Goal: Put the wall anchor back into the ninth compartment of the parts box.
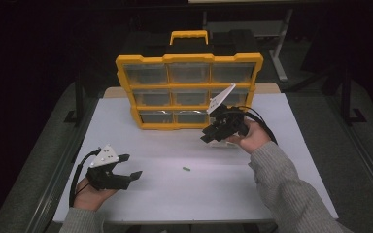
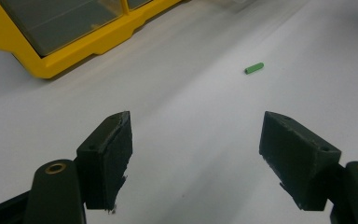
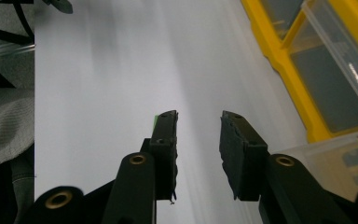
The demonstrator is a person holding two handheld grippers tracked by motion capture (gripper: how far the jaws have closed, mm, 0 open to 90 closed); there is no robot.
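Green peg (image 1: pixel 186 169), a small smooth cylinder, lies on the matte white table (image 1: pixel 281 126) in the high view, between both tongs; left tongs (image 1: pixel 128 166) gape, right tongs (image 1: pixel 206 138) hang near the yellow plastic organizer (image 1: pixel 189 92); left gripper view: peg (image 2: pixel 254 68) ahead of wide, empty tongs (image 2: pixel 196 144); it could roll if nudged; right gripper view: right tongs (image 3: pixel 198 140) narrowly apart, empty, a clear drawer (image 3: pixel 335 154) just beside.

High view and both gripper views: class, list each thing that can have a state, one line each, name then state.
Organiser case: upright on the table, one lower-right clear drawer pulled out.
Green piece: lying loose on the table, untouched.
Left gripper: jaws wide open, empty.
Right gripper: jaws partly open, nothing between them.
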